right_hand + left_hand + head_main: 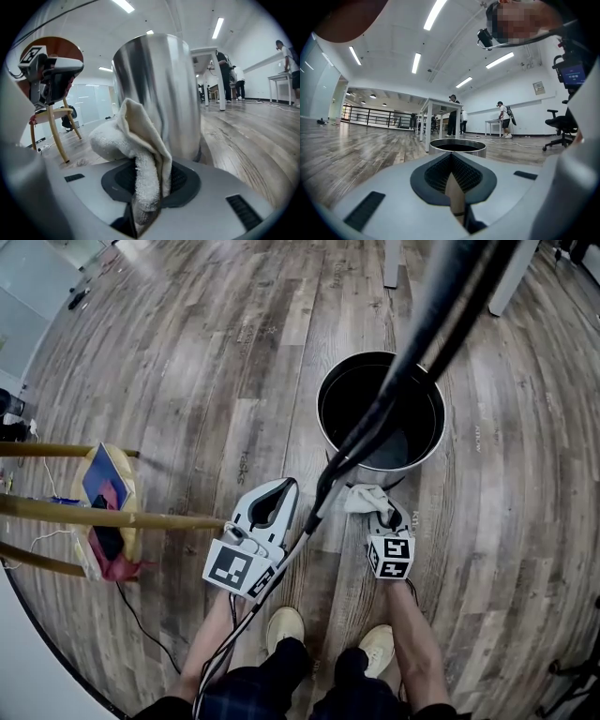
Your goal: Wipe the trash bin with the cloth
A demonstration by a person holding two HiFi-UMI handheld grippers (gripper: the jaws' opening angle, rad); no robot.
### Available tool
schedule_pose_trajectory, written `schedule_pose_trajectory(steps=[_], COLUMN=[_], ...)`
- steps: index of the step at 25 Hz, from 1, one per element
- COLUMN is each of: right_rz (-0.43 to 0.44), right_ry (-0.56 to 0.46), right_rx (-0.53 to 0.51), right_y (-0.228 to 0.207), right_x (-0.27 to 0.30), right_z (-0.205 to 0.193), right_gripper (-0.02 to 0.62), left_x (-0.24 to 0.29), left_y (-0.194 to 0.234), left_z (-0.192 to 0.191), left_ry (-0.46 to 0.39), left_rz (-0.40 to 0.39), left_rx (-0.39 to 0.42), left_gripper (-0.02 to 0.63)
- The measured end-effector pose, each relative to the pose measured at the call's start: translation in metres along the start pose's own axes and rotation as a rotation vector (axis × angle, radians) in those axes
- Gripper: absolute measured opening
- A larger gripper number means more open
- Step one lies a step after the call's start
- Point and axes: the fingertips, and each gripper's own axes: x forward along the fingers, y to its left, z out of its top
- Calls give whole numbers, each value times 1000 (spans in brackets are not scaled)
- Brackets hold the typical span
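We are holding the right gripper (149,185) with its jaws pinching the cloth (136,140), a white terry bunch that is standing up out of the pads and leaning on the steel wall of the bin (159,84). In the head view that right gripper (379,510) is pointing away from us, and the cloth (364,495) is pressing low on the near side of the bin (412,465). The left gripper (452,154) is carrying nothing, its jaws pressed together at the tips. In the head view the left gripper (284,489) is hanging just left of the cloth and apart from the bin.

The cube on each gripper is showing black-and-white square patterns. Faint print on the floor planks (187,362) is too small to read.

The head view alone is showing the bin's dark inside, our shoes (286,624), a black cable (412,343) crossing over the bin, and the chair (94,517) at our left. The left gripper view is catching only the bin's rim (457,146), with people at tables (440,105) far behind. The right gripper view is showing the bin's full side.

The bin is standing upright on the floor, long axis vertical, mouth opening upward.
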Motion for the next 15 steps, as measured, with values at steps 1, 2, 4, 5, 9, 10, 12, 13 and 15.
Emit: schedule_pose_trajectory(steps=[1, 2, 4, 5, 9, 10, 12, 13, 15], right_rz=[-21, -44, -93, -118, -212, -229, -244, -244, -244], right_ry=[-4, -6, -7, -7, -8, -8, -9, -9, -11], right_rx=[18, 33, 56, 68, 126, 141, 148, 144, 142], right_y=[-10, -21, -45, -58, -105, -114, -124, -124, -123], right_x=[-4, -6, -10, -11, -14, -15, -17, -17, -17], right_z=[-2, -4, -6, -6, -6, -7, -6, -4, -3], right_gripper=[97, 97, 97, 97, 97, 97, 97, 97, 97], left_x=[0, 0, 1, 1, 1, 0, 0, -1, -1], left_y=[0, 0, -2, -3, -2, -2, -2, -1, 0], left_z=[0, -1, 0, 0, 0, 0, 0, 0, 0], left_ry=[2, 3, 3, 3, 5, 5, 5, 5, 6], left_rz=[1, 3, 5, 5, 7, 9, 11, 12, 14], left_rx=[8, 13, 15, 16, 19, 20, 19, 19, 17], left_gripper=[-3, -3, -3, -3, -3, -3, -3, -3, -3])
